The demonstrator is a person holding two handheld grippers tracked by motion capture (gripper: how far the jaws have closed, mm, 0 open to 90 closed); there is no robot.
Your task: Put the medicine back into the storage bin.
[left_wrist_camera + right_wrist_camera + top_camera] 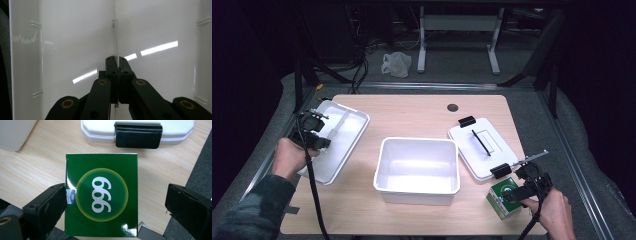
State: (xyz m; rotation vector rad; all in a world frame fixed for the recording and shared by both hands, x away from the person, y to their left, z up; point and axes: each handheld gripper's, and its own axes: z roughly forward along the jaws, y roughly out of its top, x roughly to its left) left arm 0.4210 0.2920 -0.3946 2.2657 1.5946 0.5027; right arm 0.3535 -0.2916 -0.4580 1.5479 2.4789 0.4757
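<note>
White plastic and a green carton share my table as both grippers work at opposite ends.

My left gripper point(117, 65), jaws clenched on the thin clear divider point(114, 37) standing inside the white tray point(354, 131) at the table's left edge, points into that tray. My right gripper point(116, 202) hangs with jaws spread wide around the green box point(102, 195) marked 999; one pad is just at its side, the other well apart. That box sits near the front right corner, just beside the white lid point(499, 150), with the open white bin point(418, 190) in the middle.
</note>
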